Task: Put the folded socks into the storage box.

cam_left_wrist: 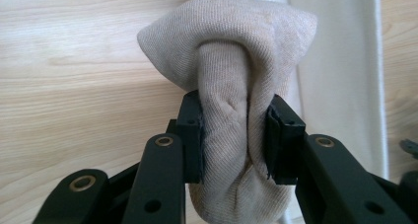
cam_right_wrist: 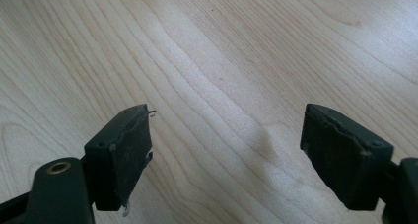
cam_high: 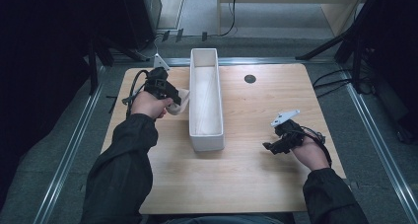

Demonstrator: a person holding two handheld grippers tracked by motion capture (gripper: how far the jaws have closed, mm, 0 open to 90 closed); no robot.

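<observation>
Left gripper (cam_left_wrist: 235, 140) clamped on beige sock (cam_left_wrist: 229, 76) beside white bin (cam_high: 205, 98), right gripper (cam_right_wrist: 224, 157) spread apart over table (cam_high: 256, 174).

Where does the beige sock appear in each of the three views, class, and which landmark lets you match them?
High view: the sock is left of centre, held by the left hand-held gripper beside the white bin.
Left gripper view: centre, pinched between the two black jaws, with the bin's white wall behind it at right.
Right gripper view: not in it.
Shared landmark: the wooden table.
</observation>
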